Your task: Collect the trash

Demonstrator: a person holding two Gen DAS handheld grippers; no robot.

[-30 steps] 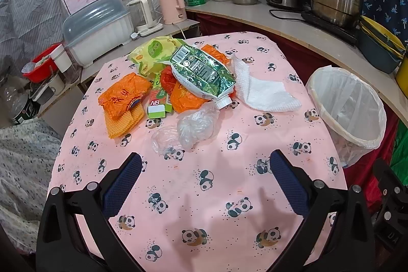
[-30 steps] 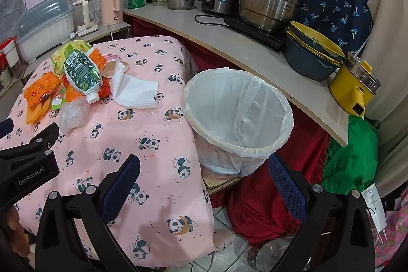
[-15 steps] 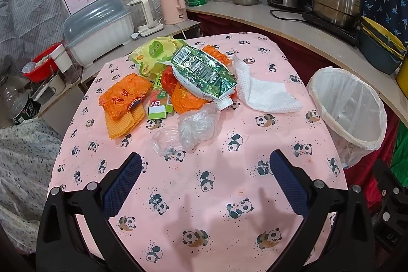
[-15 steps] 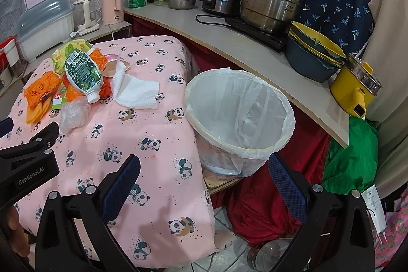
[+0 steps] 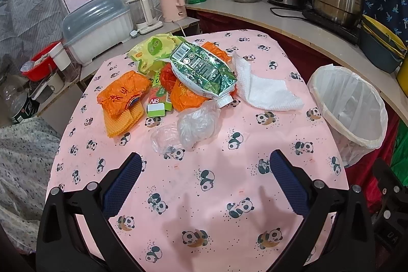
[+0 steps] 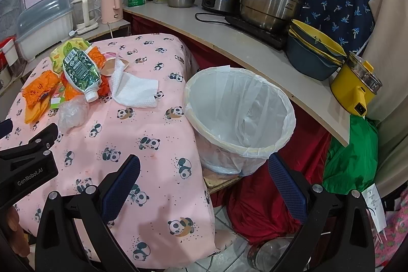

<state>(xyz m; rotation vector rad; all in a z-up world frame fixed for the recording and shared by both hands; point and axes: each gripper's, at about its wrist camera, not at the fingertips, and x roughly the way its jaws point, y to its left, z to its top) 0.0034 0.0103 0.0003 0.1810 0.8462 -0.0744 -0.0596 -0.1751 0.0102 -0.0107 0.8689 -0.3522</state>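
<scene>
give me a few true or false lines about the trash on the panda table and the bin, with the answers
1. The bin stands on top of the table. False: it stands beside the table, lower, on a board.
2. The green pouch lies on top of the orange wrappers. True.
3. The left gripper is shut on the clear plastic bag. False: it is open and holds nothing.
4. The paper towel lies between the pile and the bin. True.
5. The bin's white liner already holds wrappers. False: no trash shows inside.
6. The right gripper is open. True.
</scene>
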